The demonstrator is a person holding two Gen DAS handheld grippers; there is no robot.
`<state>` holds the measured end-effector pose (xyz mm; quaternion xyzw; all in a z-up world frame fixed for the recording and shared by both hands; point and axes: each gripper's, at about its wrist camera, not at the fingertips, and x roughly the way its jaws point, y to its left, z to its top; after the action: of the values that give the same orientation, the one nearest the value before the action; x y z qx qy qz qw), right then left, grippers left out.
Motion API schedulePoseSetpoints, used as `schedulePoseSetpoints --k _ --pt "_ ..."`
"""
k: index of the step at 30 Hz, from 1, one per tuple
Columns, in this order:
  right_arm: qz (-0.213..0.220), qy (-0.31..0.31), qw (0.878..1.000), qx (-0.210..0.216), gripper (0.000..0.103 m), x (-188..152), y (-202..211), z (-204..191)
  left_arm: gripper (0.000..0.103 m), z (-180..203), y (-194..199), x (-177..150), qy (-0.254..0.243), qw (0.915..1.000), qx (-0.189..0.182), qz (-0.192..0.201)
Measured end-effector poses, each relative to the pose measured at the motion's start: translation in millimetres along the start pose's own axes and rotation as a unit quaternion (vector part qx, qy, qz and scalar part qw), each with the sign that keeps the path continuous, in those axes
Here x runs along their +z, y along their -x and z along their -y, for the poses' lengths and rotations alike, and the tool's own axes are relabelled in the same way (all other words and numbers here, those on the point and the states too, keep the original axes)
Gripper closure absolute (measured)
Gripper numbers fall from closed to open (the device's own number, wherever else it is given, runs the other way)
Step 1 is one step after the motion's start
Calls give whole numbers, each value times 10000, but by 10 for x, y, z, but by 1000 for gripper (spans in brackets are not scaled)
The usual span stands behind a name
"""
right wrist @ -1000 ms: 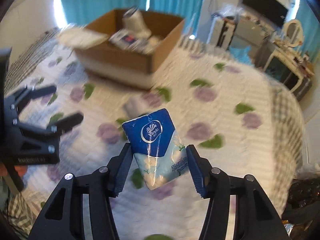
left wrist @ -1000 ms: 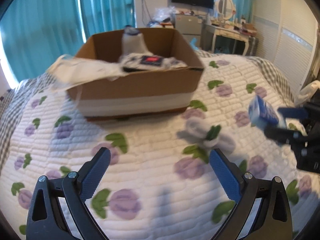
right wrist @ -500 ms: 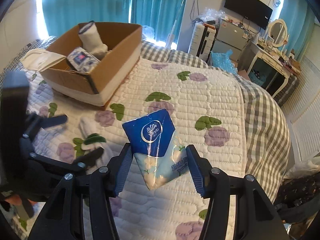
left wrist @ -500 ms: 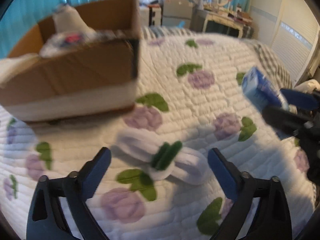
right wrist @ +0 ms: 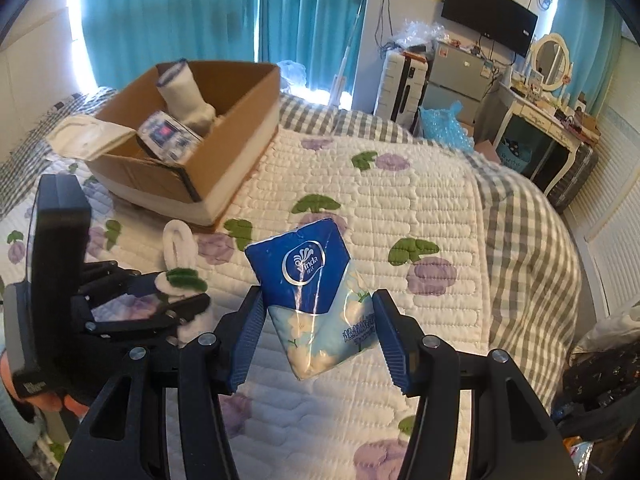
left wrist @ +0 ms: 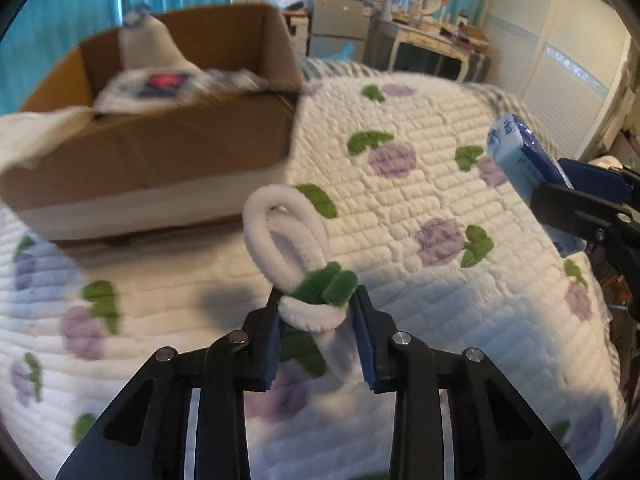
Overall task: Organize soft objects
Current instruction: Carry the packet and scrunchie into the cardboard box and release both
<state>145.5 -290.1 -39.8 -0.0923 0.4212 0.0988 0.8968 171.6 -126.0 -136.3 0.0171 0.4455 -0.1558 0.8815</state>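
Note:
My left gripper (left wrist: 316,304) is shut on a white fluffy sock bundle with a green band (left wrist: 292,248) and holds it above the quilt. It also shows in the right wrist view (right wrist: 180,276). My right gripper (right wrist: 318,320) is shut on a blue Vinda tissue pack (right wrist: 312,292), held above the bed; the pack shows at the right in the left wrist view (left wrist: 524,164). An open cardboard box (left wrist: 160,148) stands on the bed beyond the sock, with a white sock (right wrist: 184,96) and a tissue pack (right wrist: 166,134) inside.
The bed has a white quilt with purple flowers (right wrist: 380,208) and a grey checked blanket (right wrist: 528,248) at its right edge. A white flap (right wrist: 88,136) hangs off the box's left side. A fridge, suitcase and dressing table (right wrist: 540,120) stand behind the bed.
My left gripper moved down onto the sock bundle, shut on it and lifted it off the quilt. My right gripper kept holding the tissue pack, shifting slightly.

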Motion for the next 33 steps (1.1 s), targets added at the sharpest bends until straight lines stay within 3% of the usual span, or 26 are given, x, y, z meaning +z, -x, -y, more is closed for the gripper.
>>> schedulePoseSetpoints --k 10,18,25,33 --pt "472 249 9985 83 49 236 669 -552 73 -373 1122 136 -359 9965 302 698" --pt "917 366 9948 239 49 547 1152 -932 73 -621 1672 460 -673 9883 703 1179" --pt "1231 298 9914 332 49 970 1193 -1107 73 -811 1571 813 -816 9837 975 1272" --pt "1261 82 9911 412 49 1598 583 -1146 73 -1095 1090 1360 -665 9850 1023 1217"
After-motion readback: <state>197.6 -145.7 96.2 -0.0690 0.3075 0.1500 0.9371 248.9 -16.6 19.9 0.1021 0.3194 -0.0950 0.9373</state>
